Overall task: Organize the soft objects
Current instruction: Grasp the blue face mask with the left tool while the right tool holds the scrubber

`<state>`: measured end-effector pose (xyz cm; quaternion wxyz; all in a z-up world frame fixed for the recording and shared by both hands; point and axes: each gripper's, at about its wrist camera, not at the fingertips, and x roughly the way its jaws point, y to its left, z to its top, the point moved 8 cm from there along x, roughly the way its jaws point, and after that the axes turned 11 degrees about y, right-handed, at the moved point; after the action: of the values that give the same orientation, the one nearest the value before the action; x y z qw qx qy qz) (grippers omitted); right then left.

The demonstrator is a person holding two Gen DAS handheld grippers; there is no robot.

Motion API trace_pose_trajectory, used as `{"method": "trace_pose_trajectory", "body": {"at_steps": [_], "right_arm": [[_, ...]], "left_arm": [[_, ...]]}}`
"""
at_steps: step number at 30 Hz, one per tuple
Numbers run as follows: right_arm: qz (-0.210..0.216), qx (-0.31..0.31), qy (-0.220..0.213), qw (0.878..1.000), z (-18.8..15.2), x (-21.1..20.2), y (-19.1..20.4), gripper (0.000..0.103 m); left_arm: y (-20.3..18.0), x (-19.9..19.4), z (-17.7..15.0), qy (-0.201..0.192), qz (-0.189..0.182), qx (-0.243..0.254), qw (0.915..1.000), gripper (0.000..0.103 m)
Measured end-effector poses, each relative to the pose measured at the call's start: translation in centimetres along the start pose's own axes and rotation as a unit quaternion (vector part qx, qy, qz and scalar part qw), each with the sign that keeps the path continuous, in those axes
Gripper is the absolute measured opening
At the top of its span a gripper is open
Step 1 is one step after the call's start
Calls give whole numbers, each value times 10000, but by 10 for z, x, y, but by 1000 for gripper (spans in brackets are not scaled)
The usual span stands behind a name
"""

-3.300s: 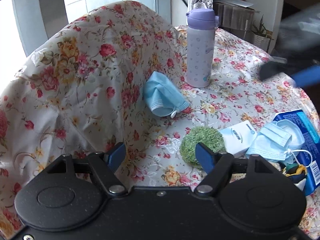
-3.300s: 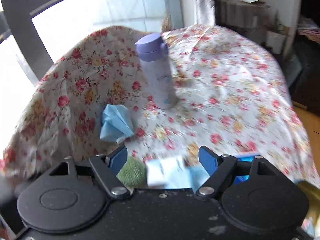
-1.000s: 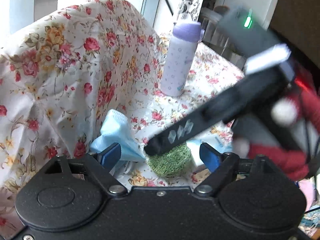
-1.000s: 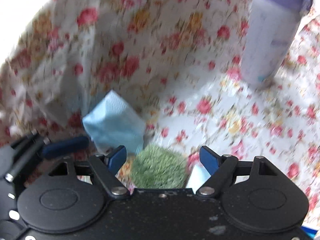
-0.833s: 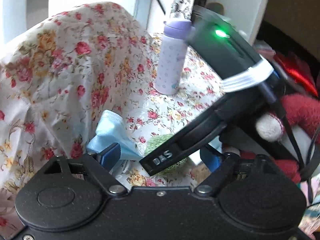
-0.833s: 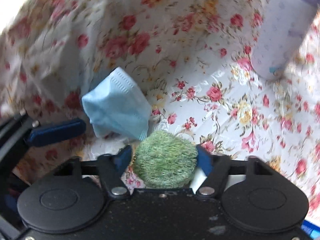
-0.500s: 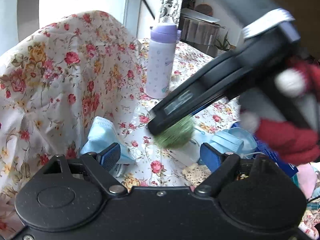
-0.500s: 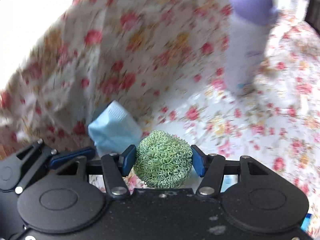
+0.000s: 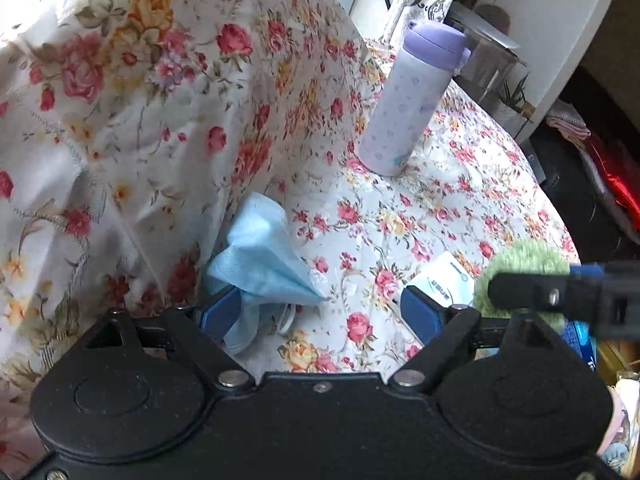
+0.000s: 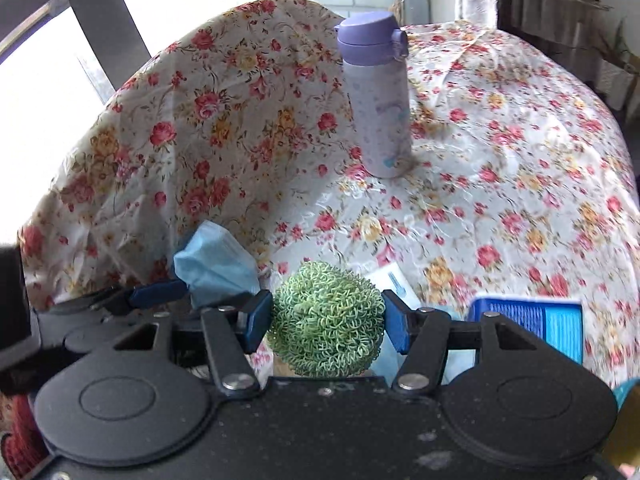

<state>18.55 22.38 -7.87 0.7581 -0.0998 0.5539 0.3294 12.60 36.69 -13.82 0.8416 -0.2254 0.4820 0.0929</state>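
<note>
One round, curly green scrubber ball [image 10: 326,320] pinched in right gripper [image 10: 326,322]; left gripper [image 9: 320,312] wide, empty.

Before you: a table under a floral tablecloth [image 10: 500,184], which rises in a draped hump at your left. On it stand a lilac bottle [image 10: 378,108], upright; a crumpled blue face mask [image 9: 260,256] at the hump's foot; a small white packet [image 9: 442,282]; a blue box [image 10: 528,322].

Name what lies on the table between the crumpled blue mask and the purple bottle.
Nothing: between the mask and the bottle only bare floral tablecloth shows, in both wrist views.
</note>
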Motion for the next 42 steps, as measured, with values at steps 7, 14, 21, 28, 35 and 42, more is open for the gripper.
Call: {"method": "trace_pose_trajectory", "body": {"at_steps": [7,14,21,28,35,42], "right_arm": [[132,339,21,9993,-29,7,-3,58],[111,383,-140,9991,-39,1,-4,58],[18,211,-257,9994,-45,-5,0,58],[81,128,-348,9993,-50,-8,5,58],[51,16,-395,9992,-57,-10,11,58],[128,26,-417,9990,-60,-13,16,58]], "left_arm": [[19,1,5,482,-659,-1055,9911,90],[30,18,9,825,-410,-2301,9688,90],[34,35,29,810,-149,-3176,9446,90],[48,59,41,1034,514,-3397,9334,90],[47,77,41,1351,835,-2917,9432,83],[44,71,41,1512,563,-2512,9544,49]]}}
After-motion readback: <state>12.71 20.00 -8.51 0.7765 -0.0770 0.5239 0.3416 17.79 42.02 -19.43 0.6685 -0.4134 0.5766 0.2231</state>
